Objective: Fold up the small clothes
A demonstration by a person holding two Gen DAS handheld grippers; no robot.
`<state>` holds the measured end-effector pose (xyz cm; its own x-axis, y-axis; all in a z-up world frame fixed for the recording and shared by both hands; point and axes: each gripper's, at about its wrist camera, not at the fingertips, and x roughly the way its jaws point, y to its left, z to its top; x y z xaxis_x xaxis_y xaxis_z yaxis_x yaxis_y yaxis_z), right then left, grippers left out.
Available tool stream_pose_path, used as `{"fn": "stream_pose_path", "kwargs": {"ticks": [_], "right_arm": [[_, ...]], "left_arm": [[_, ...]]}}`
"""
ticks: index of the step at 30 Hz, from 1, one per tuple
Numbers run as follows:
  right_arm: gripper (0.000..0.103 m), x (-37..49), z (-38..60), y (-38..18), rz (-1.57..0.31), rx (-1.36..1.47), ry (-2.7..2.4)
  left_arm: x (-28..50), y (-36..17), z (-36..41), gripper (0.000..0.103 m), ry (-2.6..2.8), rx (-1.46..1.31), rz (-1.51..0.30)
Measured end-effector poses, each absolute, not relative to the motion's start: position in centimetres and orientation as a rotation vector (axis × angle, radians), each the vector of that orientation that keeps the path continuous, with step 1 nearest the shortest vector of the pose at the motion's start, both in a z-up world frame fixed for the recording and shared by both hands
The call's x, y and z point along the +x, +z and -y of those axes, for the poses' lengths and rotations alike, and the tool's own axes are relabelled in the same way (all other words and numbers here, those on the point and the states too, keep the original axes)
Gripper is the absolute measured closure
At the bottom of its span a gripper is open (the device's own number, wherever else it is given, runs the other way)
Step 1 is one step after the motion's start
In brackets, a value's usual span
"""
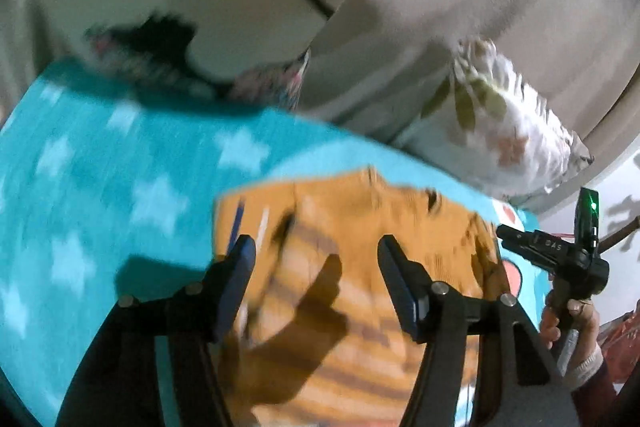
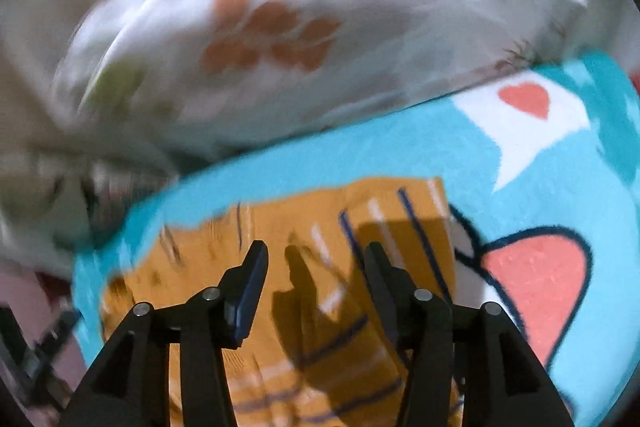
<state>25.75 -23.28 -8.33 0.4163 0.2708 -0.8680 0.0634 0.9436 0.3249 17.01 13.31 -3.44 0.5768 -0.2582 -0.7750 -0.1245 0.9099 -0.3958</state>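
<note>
The little orange striped shirt (image 1: pixel 352 267) is lying flat on a bright blue blanket (image 1: pixel 120 167) with white stars, on what looks like a bed. Two flowery pillows (image 1: pixel 500 123) are sitting at the far edge.

The left gripper (image 1: pixel 316 251) is hanging over the shirt with its fingers spread wide, holding nothing. The right gripper (image 2: pixel 316 255) is doing the same from its side, also wide and holding nothing. Both pictures are smeared, so things are moving fast.

What could go wrong? The blanket is soft and fuzzy, I think. If a finger is digging too deep, it could be pinching the blanket along with the shirt, and the fold would come up lumpy. Grabbing only one layer could also be pulling the shirt crooked.

The shirt seems to be stretching away from the grippers, its far edge pointing toward the pillows. Its stripes (image 2: pixel 320 387) are running across near the grippers. I cannot tell which end is the neck; it is too blurry.
</note>
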Motion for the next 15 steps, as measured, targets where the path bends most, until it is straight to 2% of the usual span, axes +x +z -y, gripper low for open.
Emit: {"fn": "stream_pose_path", "kwargs": {"ticks": [8, 10, 11, 15], "right_arm": [[0.049, 21.8, 17.9, -9.7, -1.115, -0.032, 0.339], [0.076, 22.1, 16.6, -10.9, -1.125, -0.103, 0.348], [0.099, 22.3, 15.9, -11.6, -1.125, -0.151, 0.355], [0.1, 24.2, 17.2, -11.2, -1.067, -0.119, 0.304]], "left_arm": [[6.6, -6.1, -13.6, 0.039, 0.092, -0.489, -1.034], [4.5, -6.5, -14.0, 0.039, 0.143, -0.548, -1.038], [3.7, -6.6, -14.2, 0.039, 0.163, -0.571, -1.037], [1.4, -6.4, -14.5, 0.039, 0.23, -0.614, -1.024]]}}
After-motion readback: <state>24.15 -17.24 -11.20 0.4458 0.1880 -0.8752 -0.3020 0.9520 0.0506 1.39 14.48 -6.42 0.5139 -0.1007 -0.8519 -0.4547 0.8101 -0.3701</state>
